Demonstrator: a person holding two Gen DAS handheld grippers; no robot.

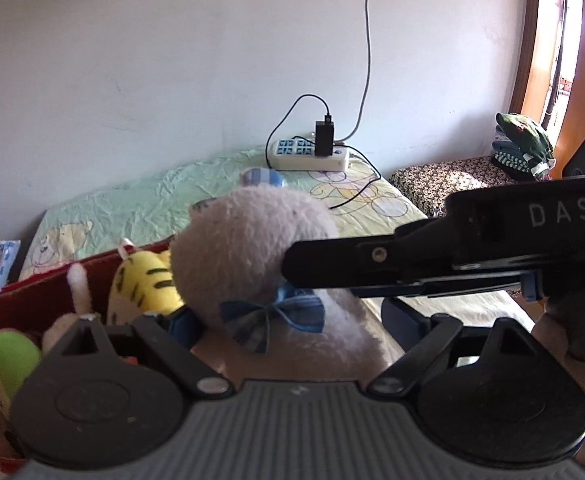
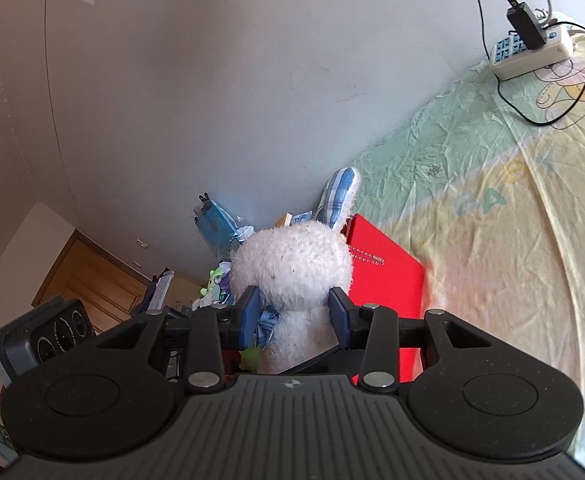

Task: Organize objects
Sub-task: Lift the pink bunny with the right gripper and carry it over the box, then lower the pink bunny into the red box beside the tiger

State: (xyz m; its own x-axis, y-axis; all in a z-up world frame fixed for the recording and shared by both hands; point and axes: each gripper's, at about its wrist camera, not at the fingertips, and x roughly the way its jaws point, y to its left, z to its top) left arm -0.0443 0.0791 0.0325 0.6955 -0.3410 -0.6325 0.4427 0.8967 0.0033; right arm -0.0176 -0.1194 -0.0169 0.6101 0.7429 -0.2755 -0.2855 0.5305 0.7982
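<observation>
the right gripper (image 2: 297,318) has its jaws closed partway on the neck of a white plush rabbit (image 2: 292,268), one blue pad (image 2: 248,314) pressing on each side just under the head. in the right wrist view its fingers point forward and slightly down, with the toy upright between them. from the left wrist view the right gripper (image 1: 304,268) reaches in from the right edge, lying nearly level, its tip against the rabbit (image 1: 248,248). the left gripper (image 1: 292,326) has its jaws spread wide on either side of the rabbit's body, below the bow; whether its blue pads (image 1: 402,320) press on the plush cannot be told.
</observation>
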